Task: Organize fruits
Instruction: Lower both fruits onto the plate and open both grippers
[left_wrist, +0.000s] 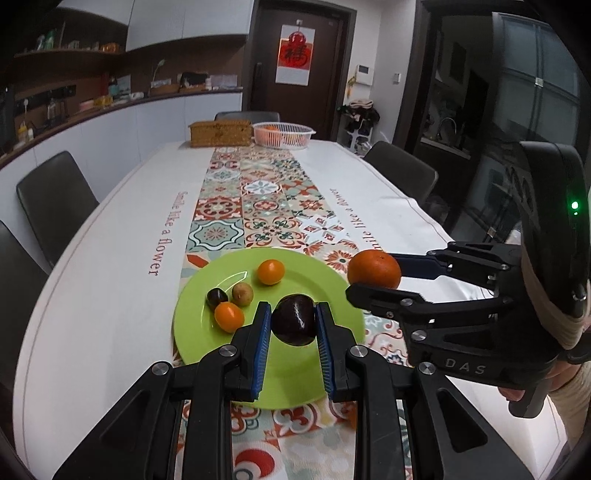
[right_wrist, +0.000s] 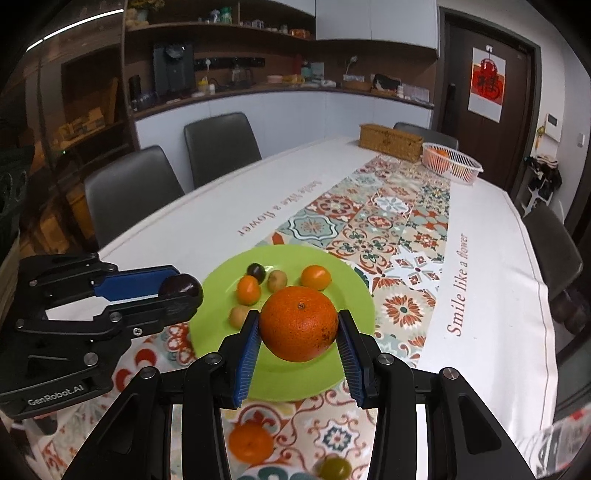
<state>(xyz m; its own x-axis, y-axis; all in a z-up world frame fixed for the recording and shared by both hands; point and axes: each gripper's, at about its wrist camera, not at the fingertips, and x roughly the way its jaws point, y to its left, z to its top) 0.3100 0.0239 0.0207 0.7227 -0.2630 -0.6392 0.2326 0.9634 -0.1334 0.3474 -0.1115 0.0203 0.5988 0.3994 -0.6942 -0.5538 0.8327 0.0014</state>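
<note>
My left gripper (left_wrist: 292, 317) is shut on a dark purple plum (left_wrist: 293, 320) and holds it above the green plate (left_wrist: 192, 325). My right gripper (right_wrist: 298, 325) is shut on a large orange (right_wrist: 298, 323) over the plate's (right_wrist: 354, 295) near side. In the left wrist view the orange (left_wrist: 374, 268) hangs at the plate's right rim. The plate holds two small oranges (left_wrist: 270, 271) (left_wrist: 229, 316), a small dark fruit (left_wrist: 216, 297) and a brownish-green fruit (left_wrist: 242, 294). From the right wrist, the left gripper (right_wrist: 181, 291) with the plum (right_wrist: 179, 286) is at the plate's left.
An orange (right_wrist: 250, 442) and a green fruit (right_wrist: 334, 467) lie on the patterned runner near me. A white basket (left_wrist: 283, 134) with oranges and a woven box (left_wrist: 220, 133) stand at the table's far end. Dark chairs (right_wrist: 129, 188) line both sides.
</note>
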